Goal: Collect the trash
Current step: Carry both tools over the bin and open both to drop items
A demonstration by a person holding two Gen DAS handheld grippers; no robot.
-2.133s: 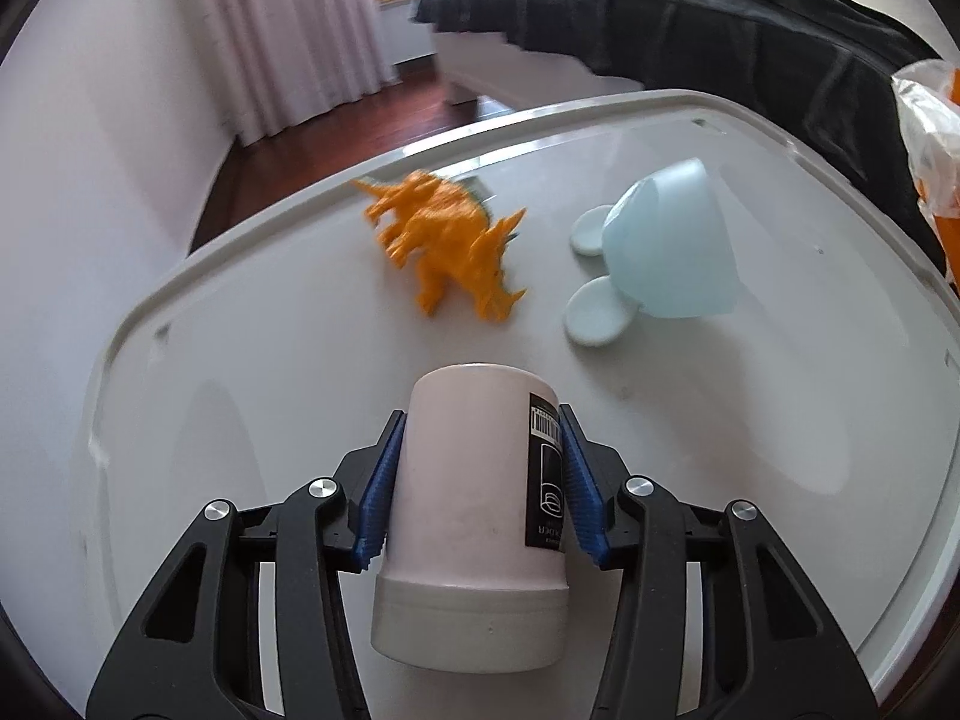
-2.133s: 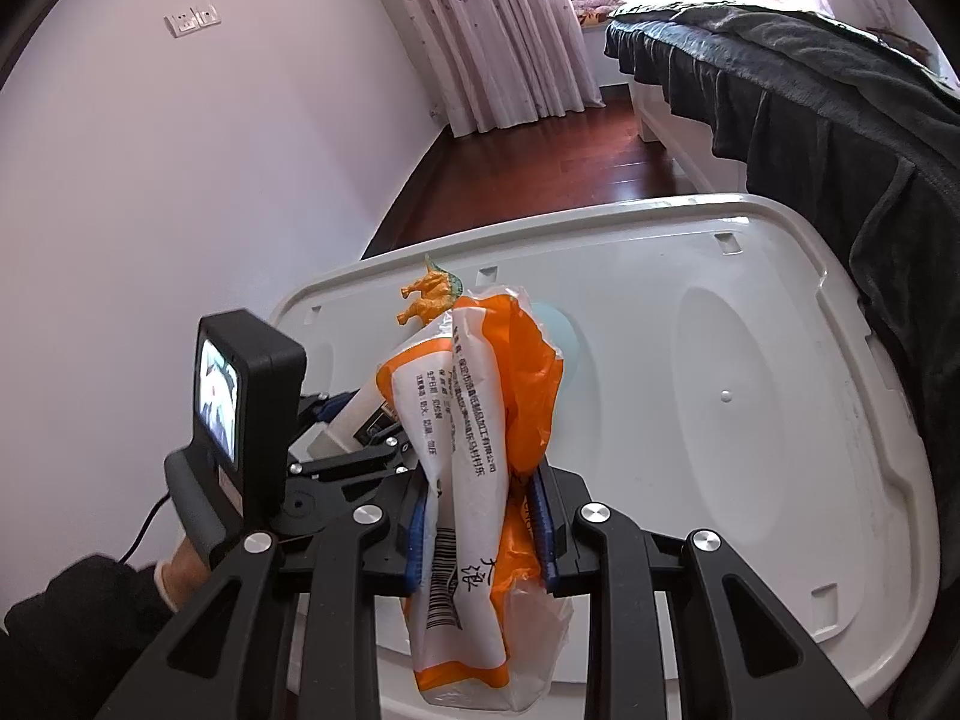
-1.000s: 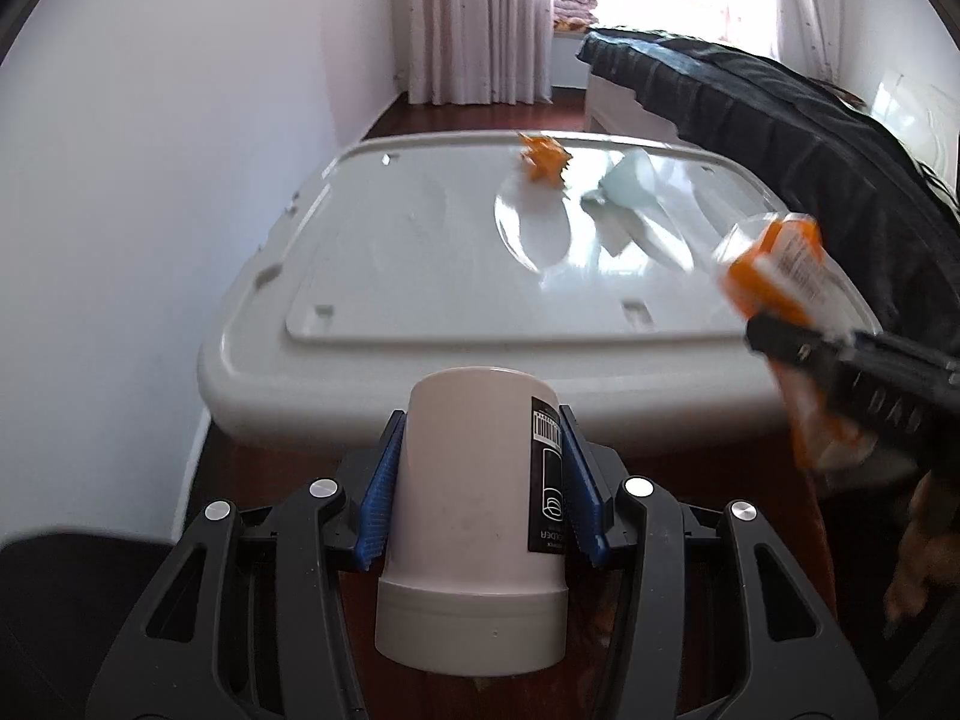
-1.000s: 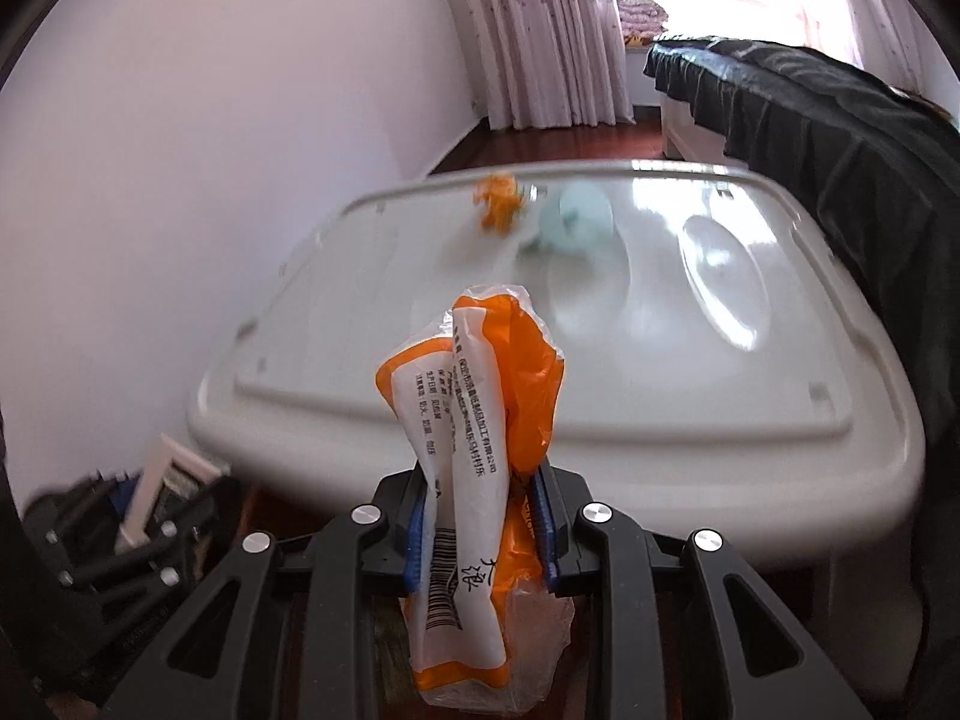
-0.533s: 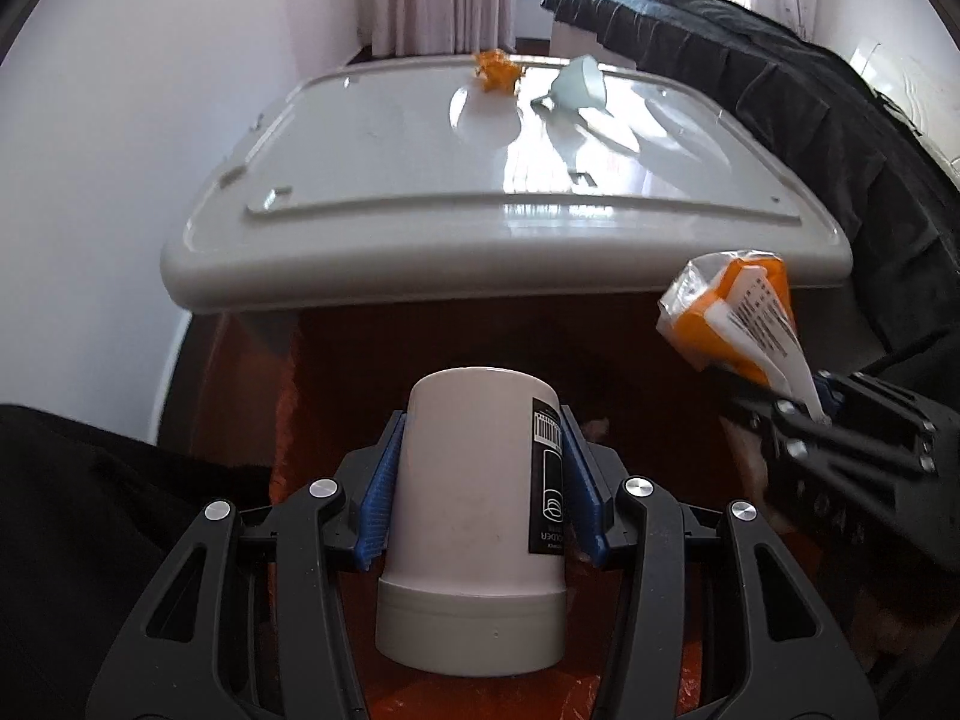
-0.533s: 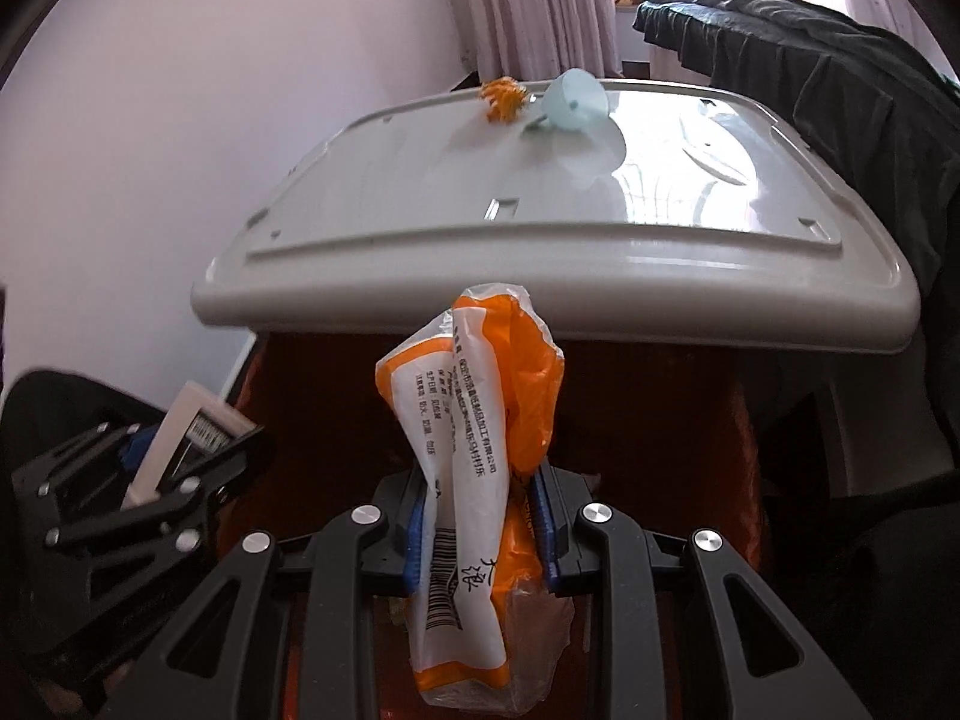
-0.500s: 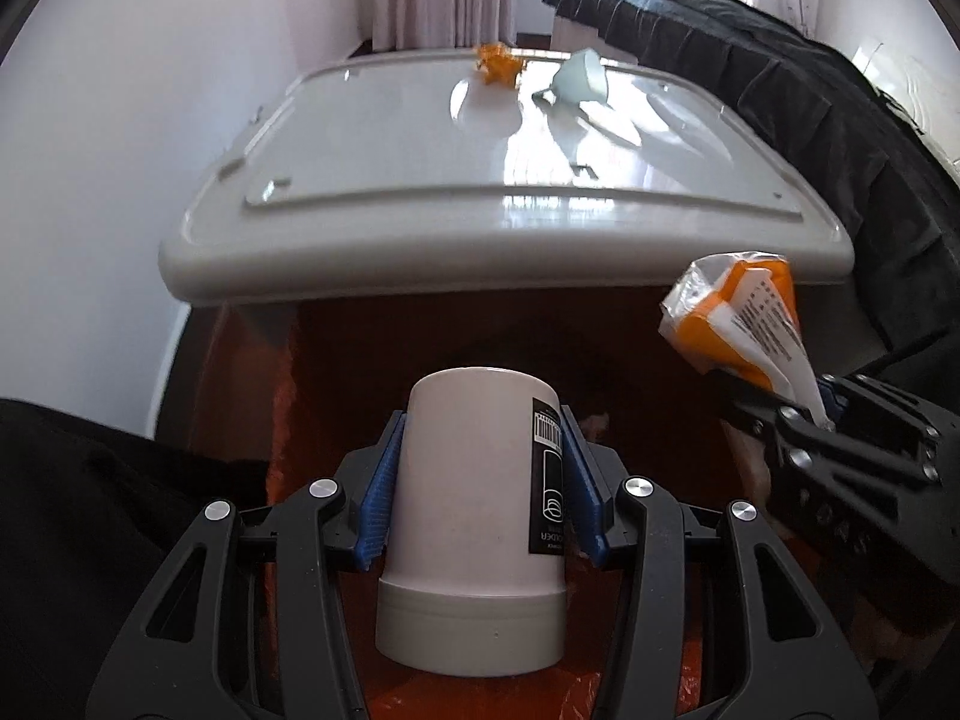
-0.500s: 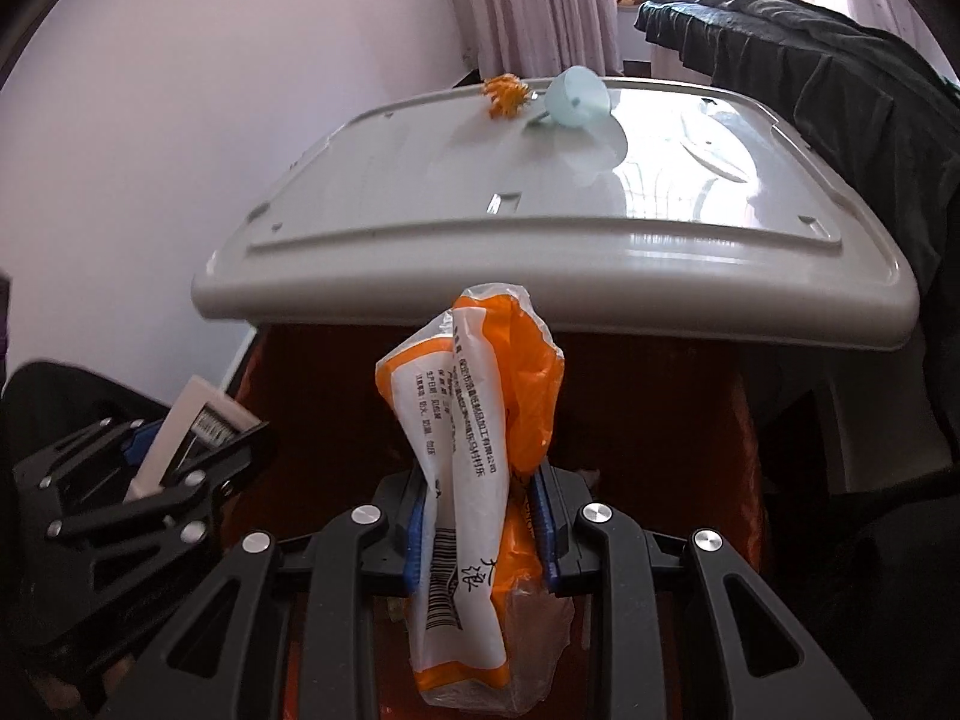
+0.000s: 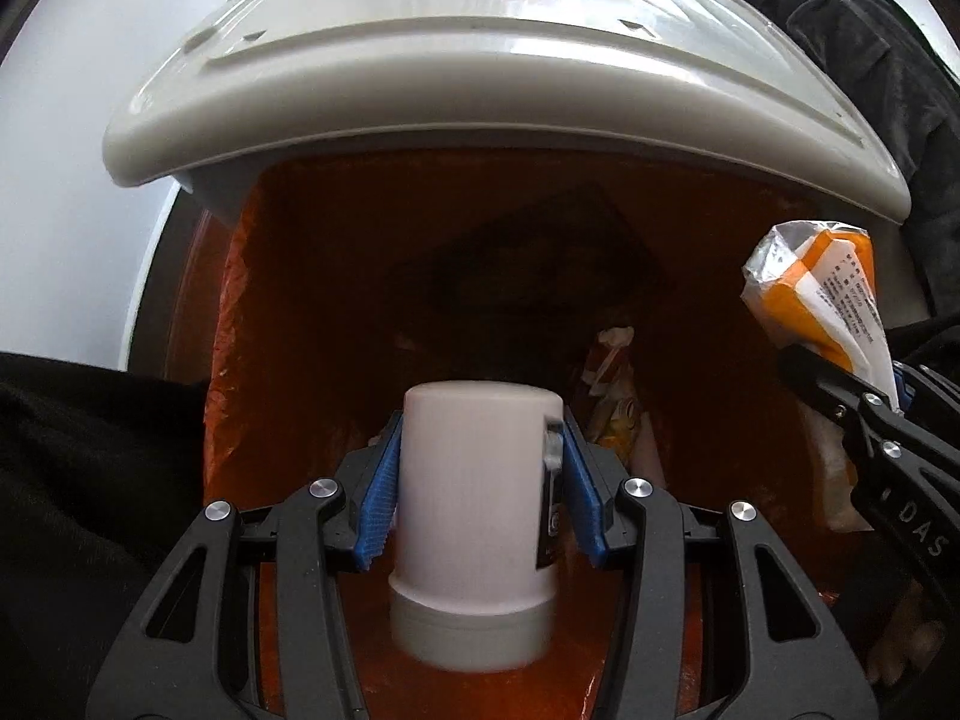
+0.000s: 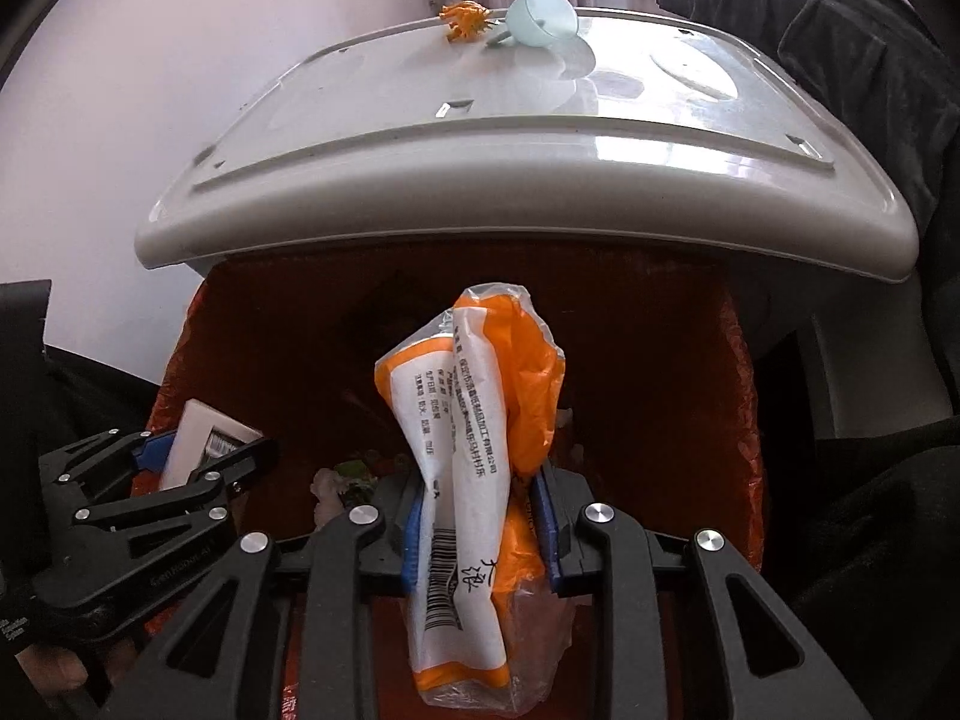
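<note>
Both tongs have dropped from above the grey lid [image 10: 540, 168] to hang over the mouth of the orange-lined bin [image 9: 336, 276] below it. In the left tongs [image 9: 477, 480] the white bottle [image 9: 477, 516] sits blurred between the blue pads [image 9: 378, 492], with a sliver of gap on either side, so the pads look to be parting, though I cannot tell for sure. The right tongs [image 10: 480, 531] are clamped on the crumpled orange-and-white wrapper [image 10: 474, 420], also over the bin, where some scraps [image 9: 612, 396] already lie.

The two tools hang close together, so the bottle could clip the right tongs. Light, clingy film may stick to a pad instead of dropping. The orange toy dinosaur [image 10: 465, 21] and pale blue cup [image 10: 543, 18] on the lid are well clear.
</note>
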